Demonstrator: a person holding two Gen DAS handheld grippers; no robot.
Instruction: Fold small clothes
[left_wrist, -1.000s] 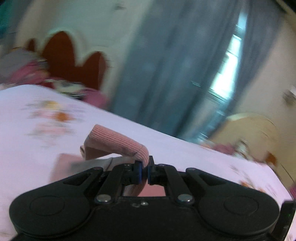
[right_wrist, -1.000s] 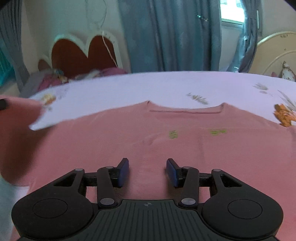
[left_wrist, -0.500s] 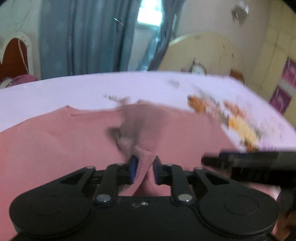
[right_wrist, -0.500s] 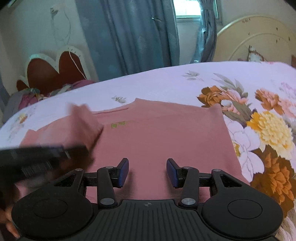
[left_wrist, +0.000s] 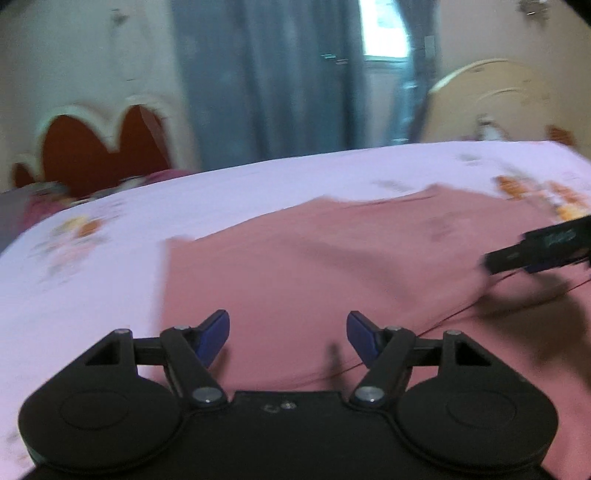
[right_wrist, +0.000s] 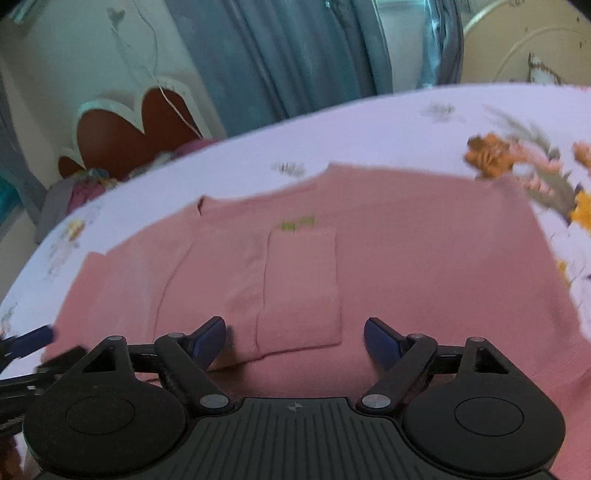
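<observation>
A pink sweater (right_wrist: 424, 258) lies flat on the bed. Its left sleeve (right_wrist: 299, 288) lies folded across the chest, cuff nearest me. It also shows in the left wrist view (left_wrist: 314, 266). My left gripper (left_wrist: 288, 338) is open and empty, just above the sweater's left part. My right gripper (right_wrist: 293, 339) is open and empty, just above the folded cuff. The right gripper's body shows at the right edge of the left wrist view (left_wrist: 543, 249). The left gripper's fingers (right_wrist: 33, 339) show at the left edge of the right wrist view.
The bed has a lilac floral sheet (left_wrist: 92, 280). A red heart-shaped headboard (right_wrist: 136, 133) with piled clothes (right_wrist: 74, 192) stands at the far left. Blue curtains (left_wrist: 277, 74) and a cream headboard (right_wrist: 524, 44) lie behind the bed.
My left gripper carried the sleeve across the sweater, opened and let it go, then drew back to the left. My right gripper stayed open, and its jaws now stand wider.
</observation>
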